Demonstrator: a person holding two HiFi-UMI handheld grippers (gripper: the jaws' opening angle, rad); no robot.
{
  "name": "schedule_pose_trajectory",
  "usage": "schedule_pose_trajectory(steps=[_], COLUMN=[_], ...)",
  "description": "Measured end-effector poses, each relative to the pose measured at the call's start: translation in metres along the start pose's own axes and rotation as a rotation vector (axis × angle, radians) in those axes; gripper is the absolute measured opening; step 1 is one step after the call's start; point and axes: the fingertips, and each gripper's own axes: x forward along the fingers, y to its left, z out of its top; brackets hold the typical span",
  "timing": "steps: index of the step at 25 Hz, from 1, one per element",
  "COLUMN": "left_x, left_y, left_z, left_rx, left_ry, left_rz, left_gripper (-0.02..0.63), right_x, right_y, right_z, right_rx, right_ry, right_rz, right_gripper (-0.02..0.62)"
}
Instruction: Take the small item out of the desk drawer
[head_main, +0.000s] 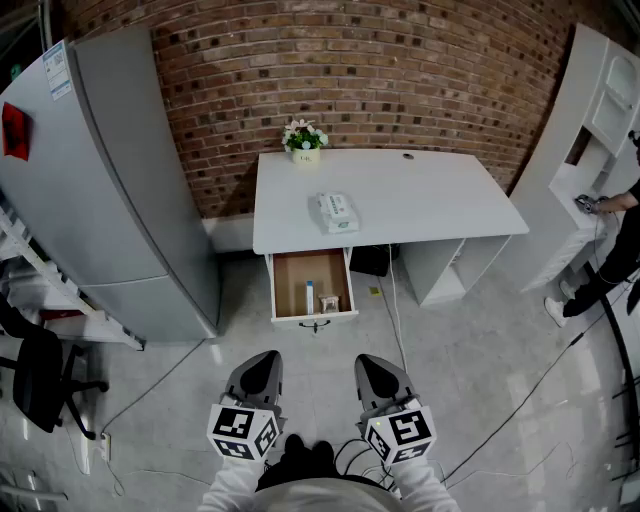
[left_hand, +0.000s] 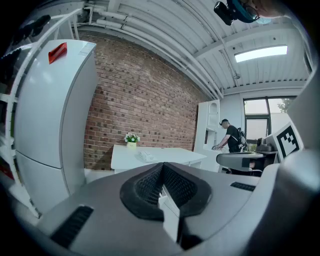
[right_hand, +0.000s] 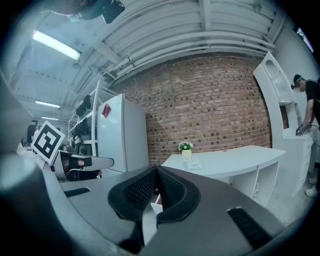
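A white desk (head_main: 420, 205) stands against the brick wall, its drawer (head_main: 312, 285) pulled open at the front left. Inside the wooden drawer lie a small white upright item (head_main: 309, 296) and a smaller item (head_main: 327, 301) beside it. My left gripper (head_main: 262, 373) and right gripper (head_main: 374, 374) are held low, well short of the drawer, above the floor. Both are shut with nothing between the jaws. In the left gripper view the desk (left_hand: 150, 156) shows far ahead past the closed left gripper (left_hand: 162, 176); the right gripper view shows the closed right gripper (right_hand: 156, 182) the same way.
A grey fridge (head_main: 110, 190) stands left of the desk. On the desktop sit a flower pot (head_main: 305, 140) and a white packet (head_main: 337, 211). A white shelf unit (head_main: 590, 150) and a person (head_main: 615, 250) are at the right. Cables (head_main: 400, 320) run across the floor; a black chair (head_main: 40, 380) is at left.
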Motion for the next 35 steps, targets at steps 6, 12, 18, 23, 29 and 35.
schedule_pose_trajectory(steps=[6, 12, 18, 23, 29, 35], left_x=[-0.002, -0.001, -0.001, 0.0, 0.0, 0.004], left_y=[-0.006, -0.01, -0.014, -0.016, -0.018, -0.01], left_z=[0.003, 0.004, 0.0, -0.002, -0.004, -0.004], left_rx=[0.002, 0.008, 0.005, 0.004, -0.002, -0.007], left_ry=[-0.004, -0.004, 0.006, 0.01, 0.013, 0.018], left_rz=[0.001, 0.007, 0.011, 0.02, 0.018, 0.025], left_gripper=[0.017, 0.018, 0.018, 0.018, 0.017, 0.017], right_x=[-0.003, -0.001, 0.0, 0.0, 0.002, 0.012], right_y=[-0.002, -0.002, -0.007, -0.007, -0.008, -0.008], right_z=[-0.004, -0.005, -0.004, -0.01, -0.018, -0.021], right_rx=[0.003, 0.007, 0.024, 0.017, 0.028, 0.05], right_ry=[0.014, 0.014, -0.005, 0.019, 0.064, 0.08], right_rz=[0.002, 0.019, 0.012, 0.022, 0.022, 0.032], right_gripper=[0.026, 0.026, 0.028, 0.031, 0.083, 0.118])
